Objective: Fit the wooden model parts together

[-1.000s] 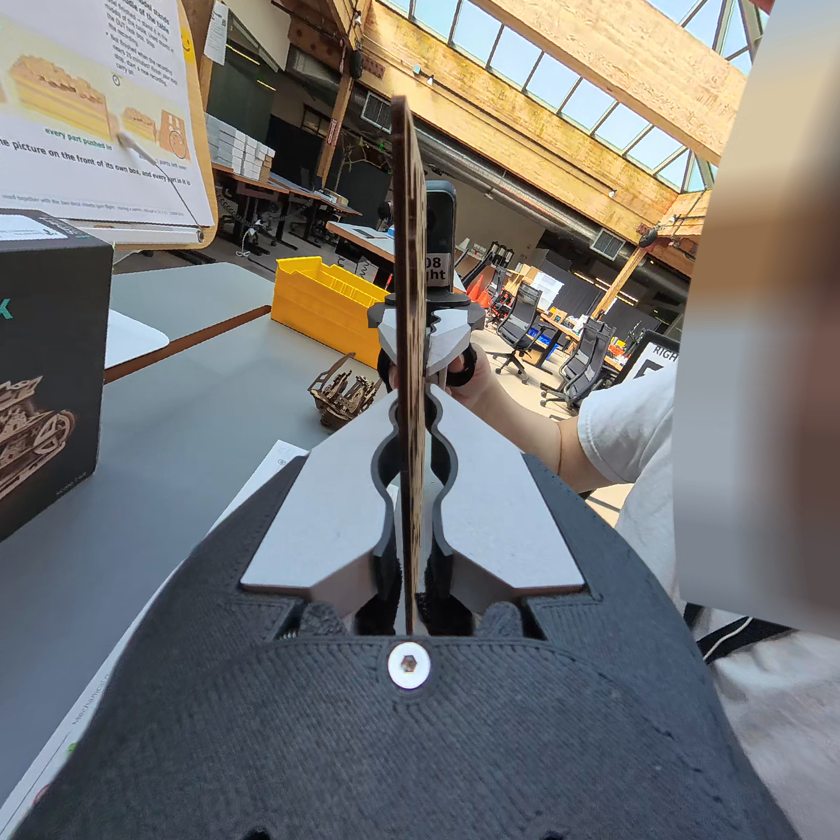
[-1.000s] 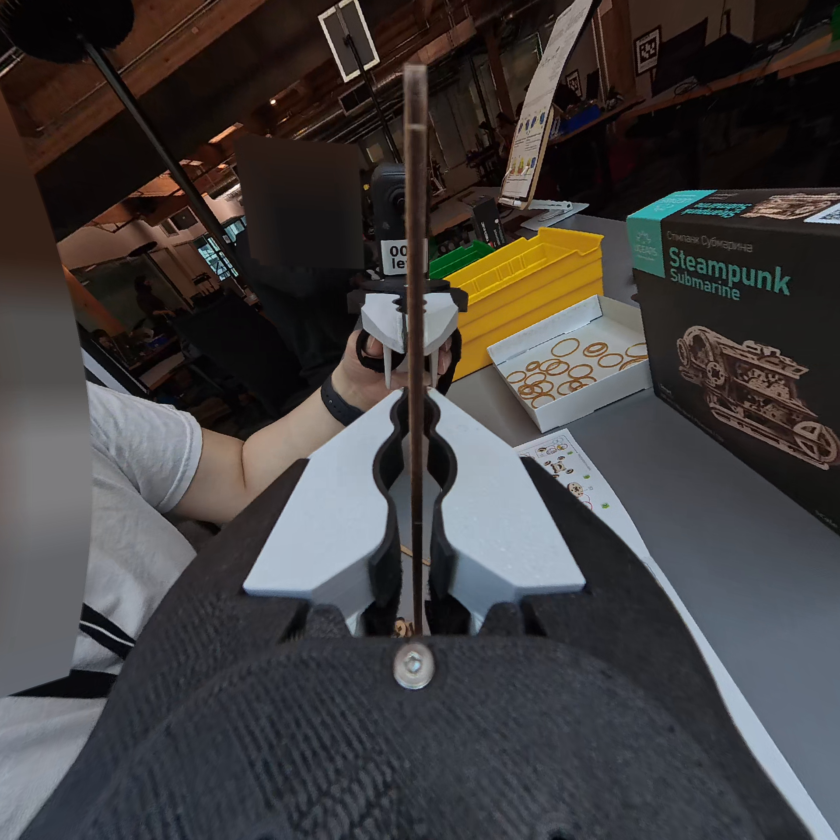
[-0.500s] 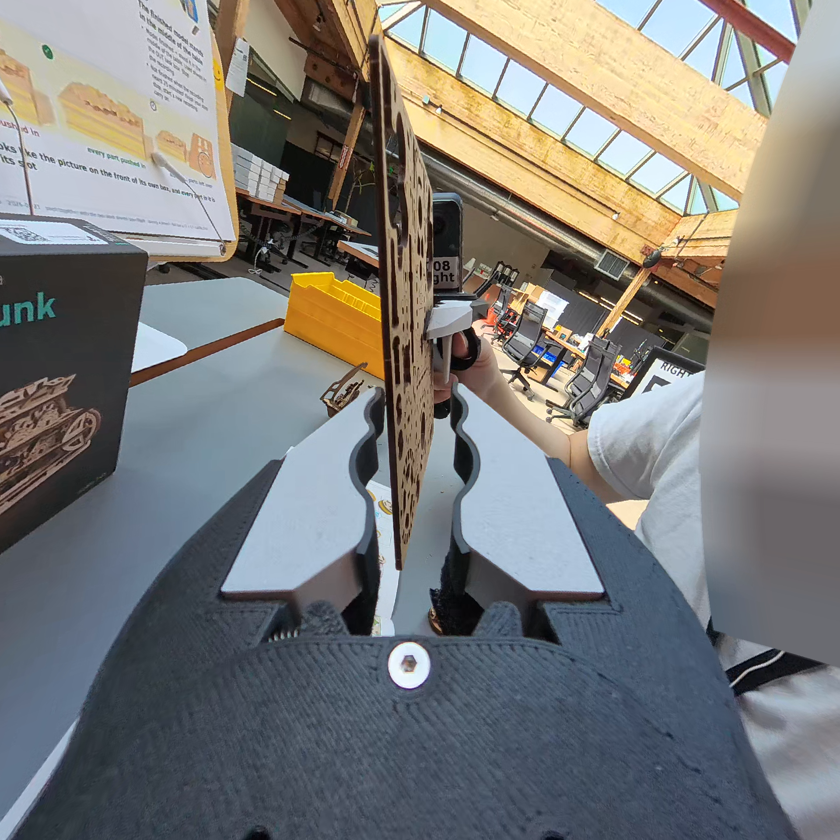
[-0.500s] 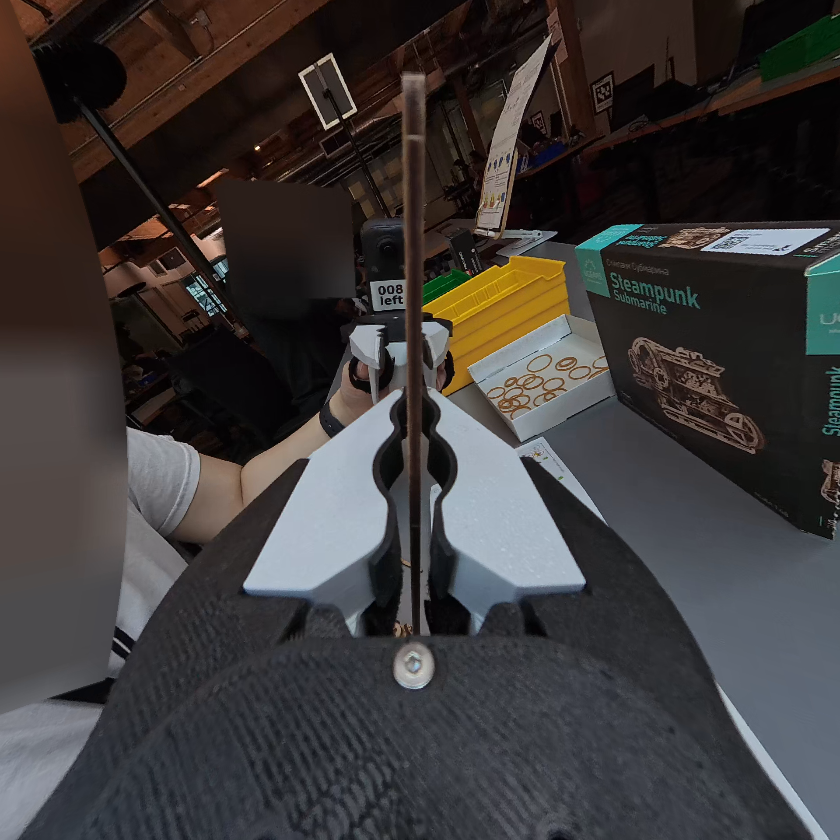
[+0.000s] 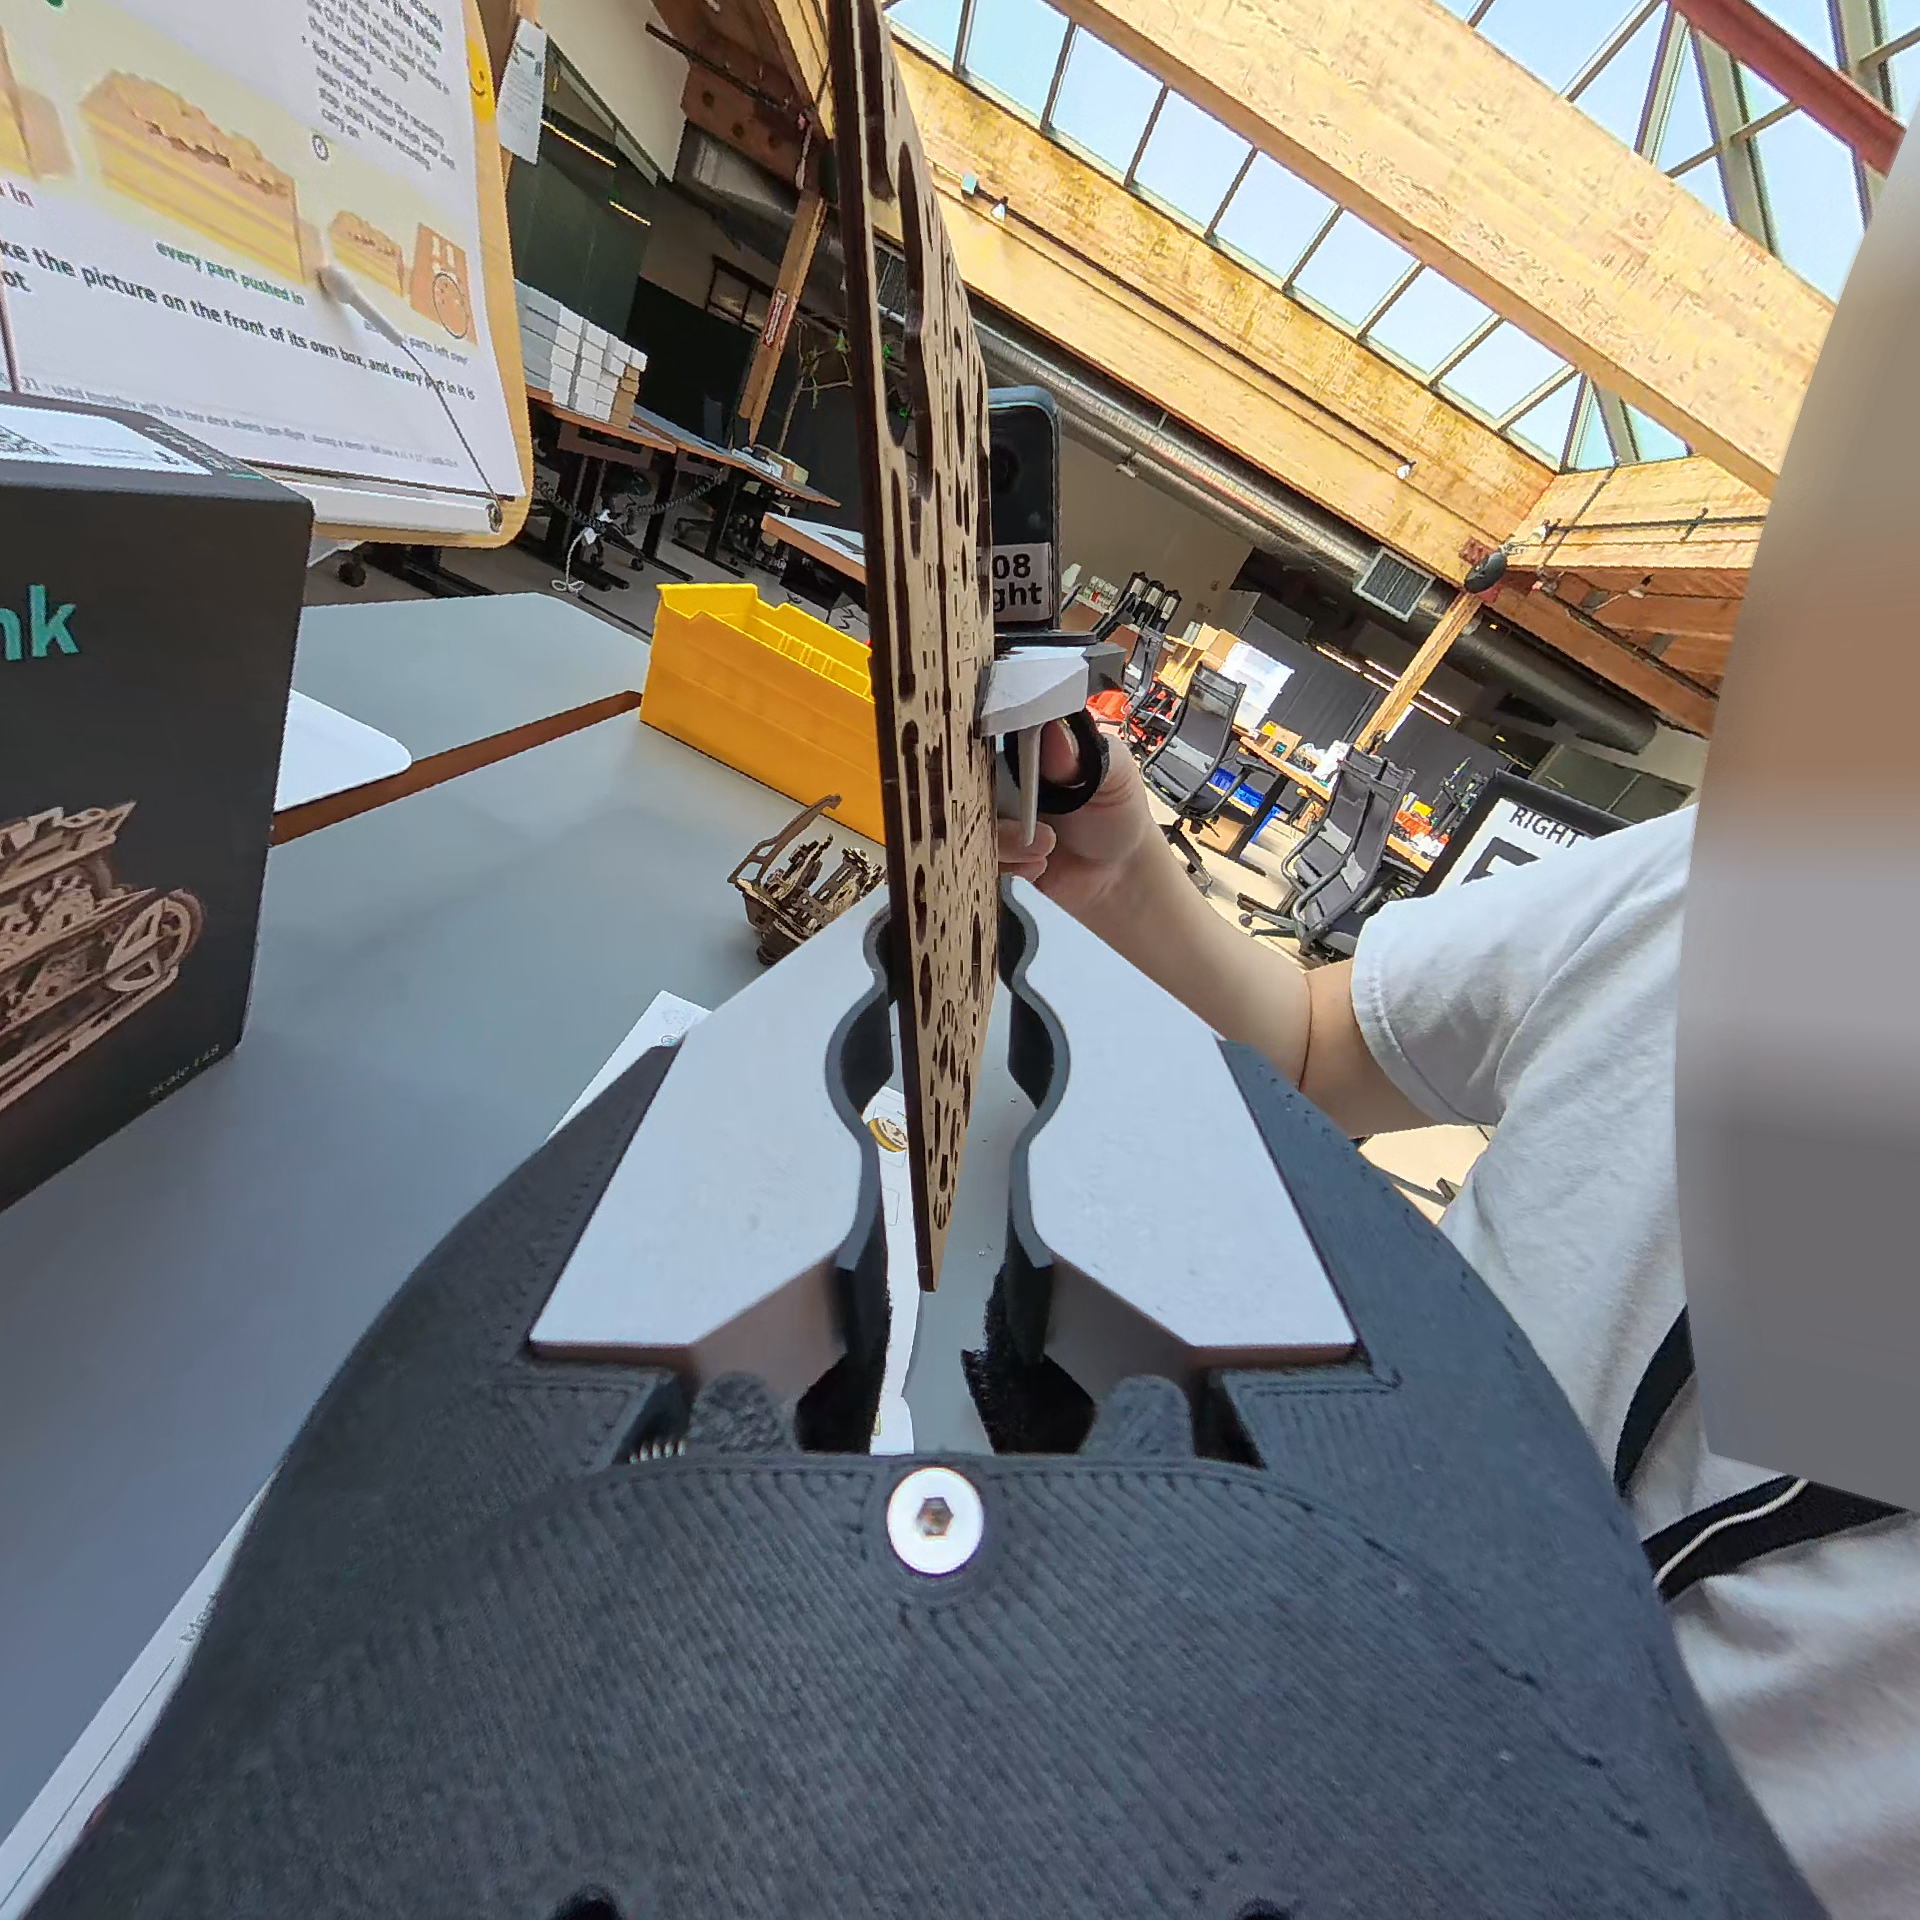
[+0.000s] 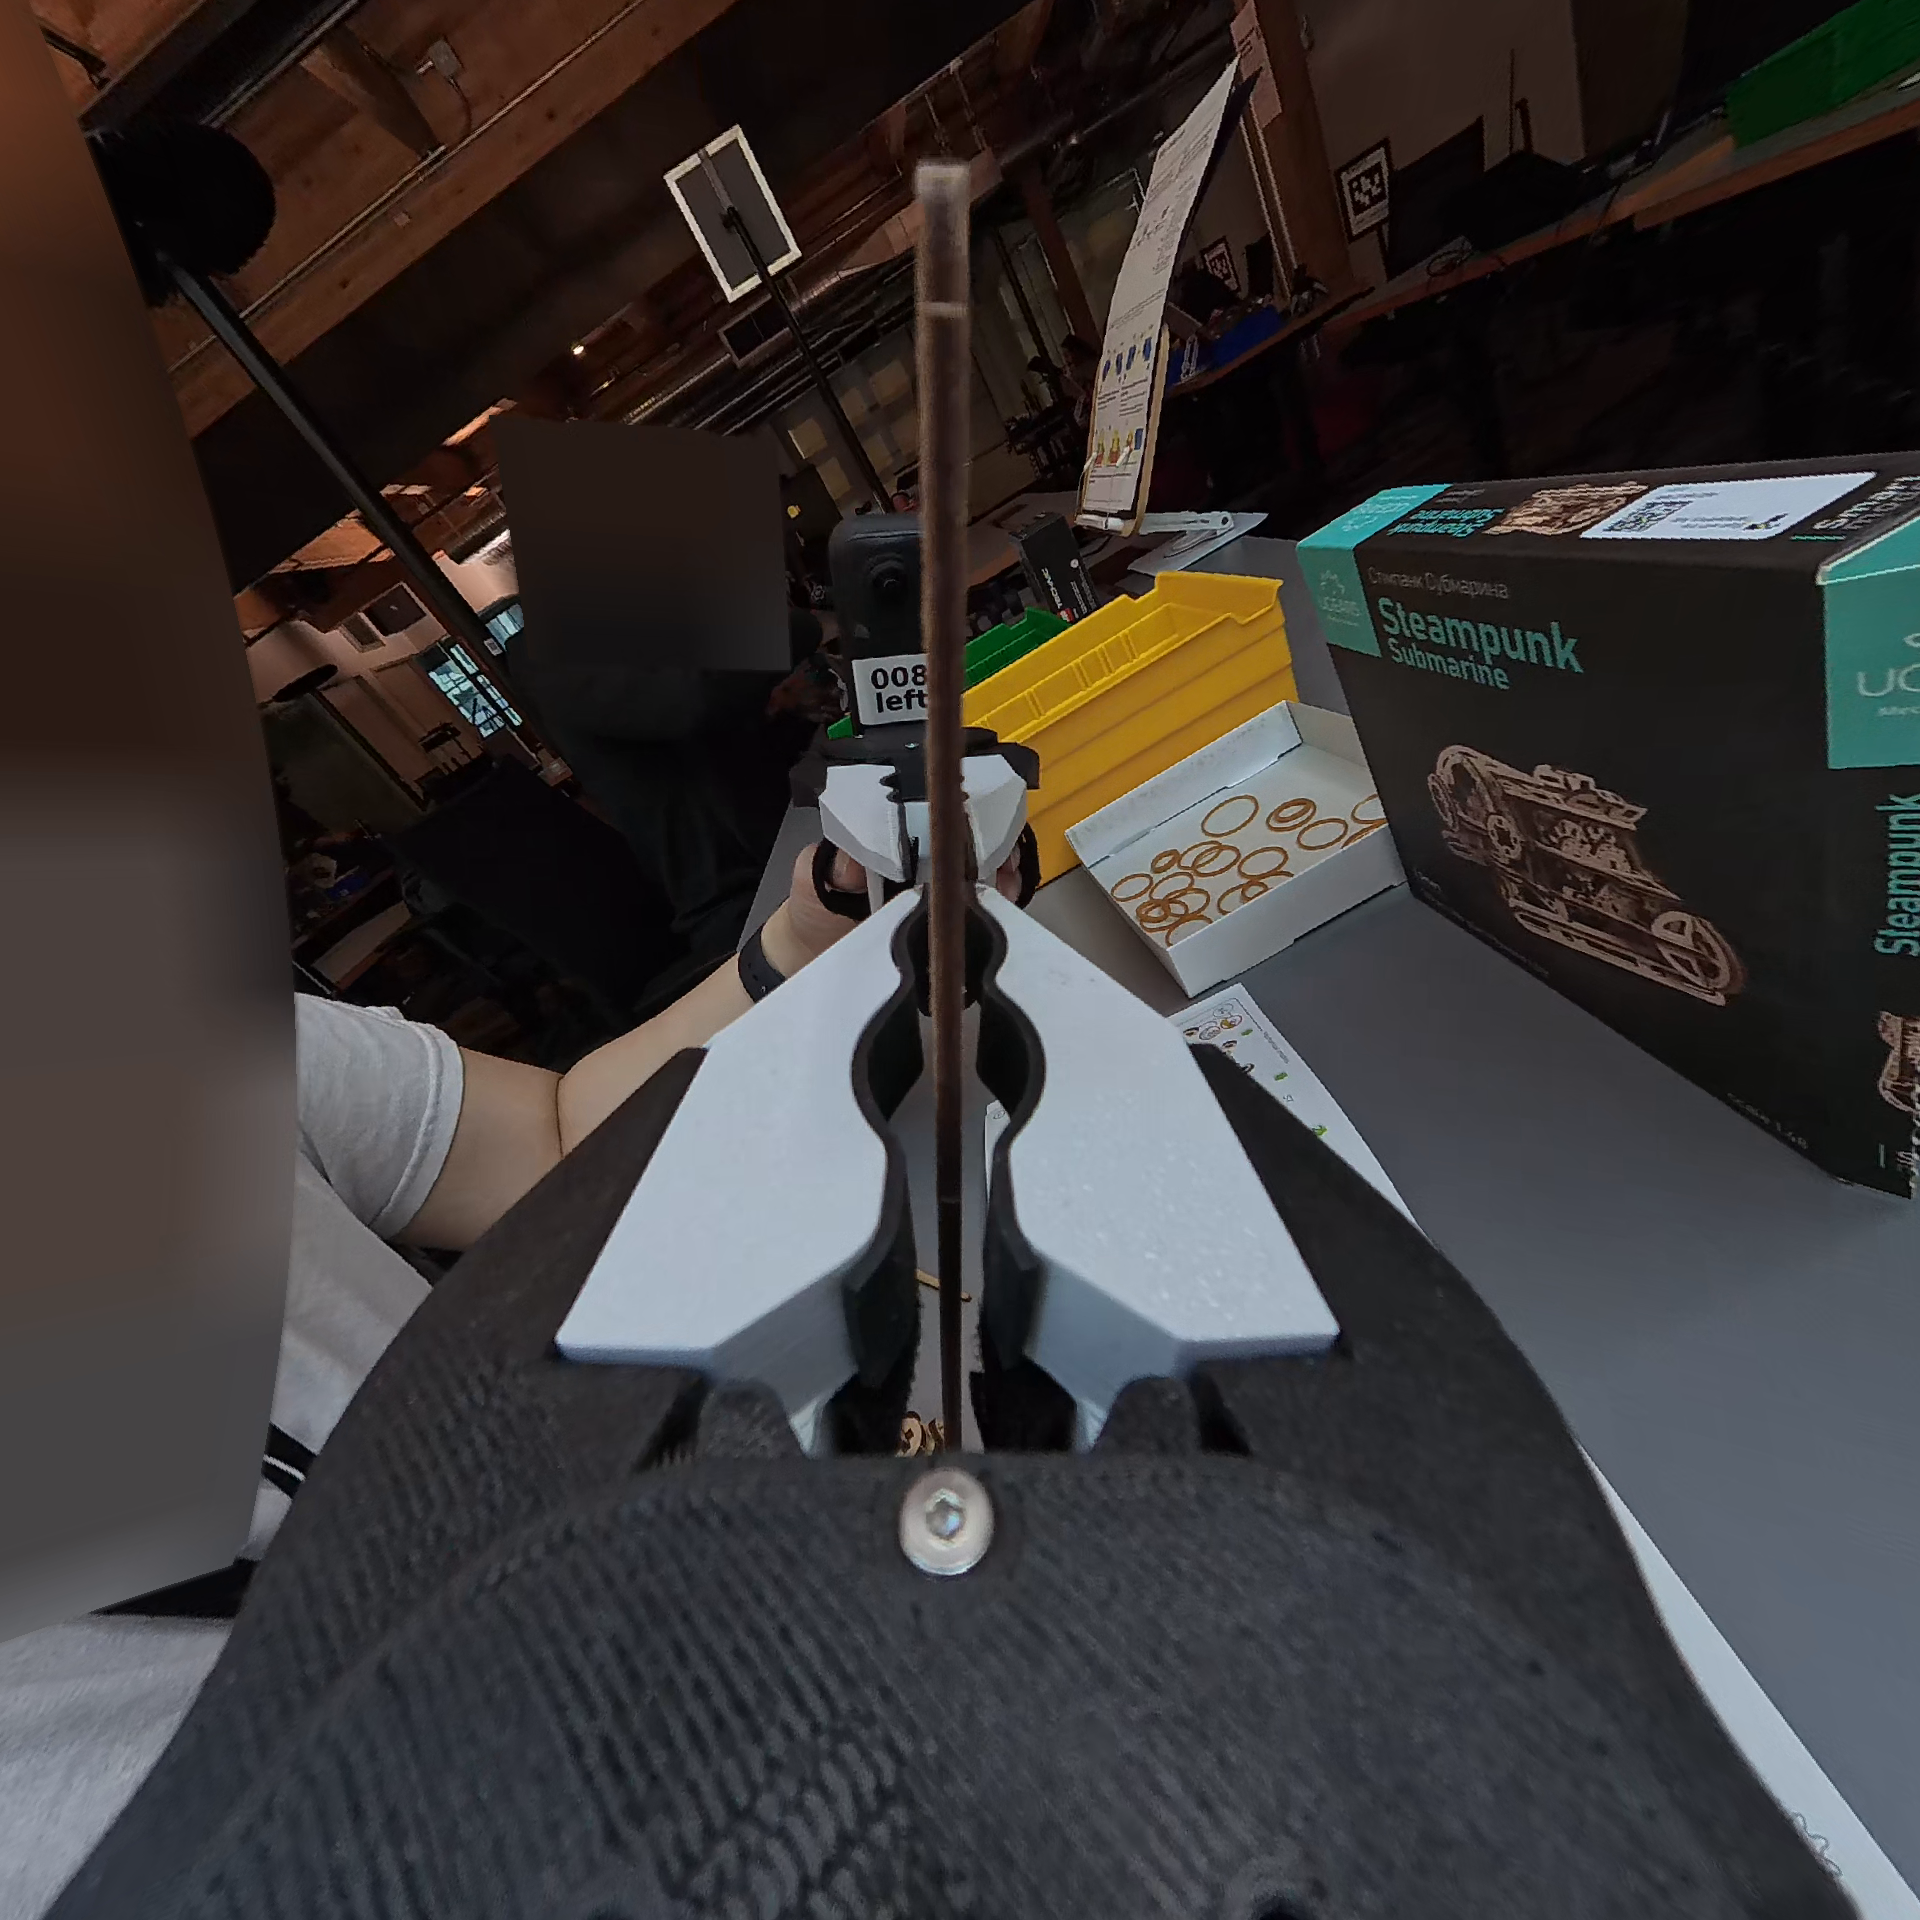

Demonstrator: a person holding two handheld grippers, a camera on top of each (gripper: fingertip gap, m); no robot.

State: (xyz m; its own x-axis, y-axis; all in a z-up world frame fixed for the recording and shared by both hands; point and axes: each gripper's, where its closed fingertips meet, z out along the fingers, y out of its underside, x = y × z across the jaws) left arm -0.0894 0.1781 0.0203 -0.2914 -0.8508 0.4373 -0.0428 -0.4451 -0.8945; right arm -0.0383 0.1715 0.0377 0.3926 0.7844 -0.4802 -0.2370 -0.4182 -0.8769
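A flat wooden sheet of laser-cut model parts [image 5: 925,623] stands on edge in the air between both grippers. My left gripper [image 5: 948,925] is open, with a gap on each side of the sheet's near end. My right gripper [image 6: 948,914] is shut on the sheet [image 6: 942,520], which shows edge-on between its fingers. In the left wrist view the right gripper [image 5: 1034,707] grips the sheet's far end. In the right wrist view the left gripper [image 6: 914,821] straddles the other end. A small partly built wooden model [image 5: 800,883] sits on the grey table.
A black model box [image 5: 114,779] [image 6: 1621,790] stands on the table. A yellow bin [image 5: 758,696] [image 6: 1132,675] is behind. A white tray of rubber rings [image 6: 1236,862] and a printed instruction sheet [image 6: 1247,1049] lie near. A poster board [image 5: 239,208] stands at the back. Across from one pair of fingers to the other is roughly 6 cm.
My left gripper was shut on the sheet one second ago and has opened off it. The sheet now shows its face, tilted, in the left view. My right gripper keeps its hold.
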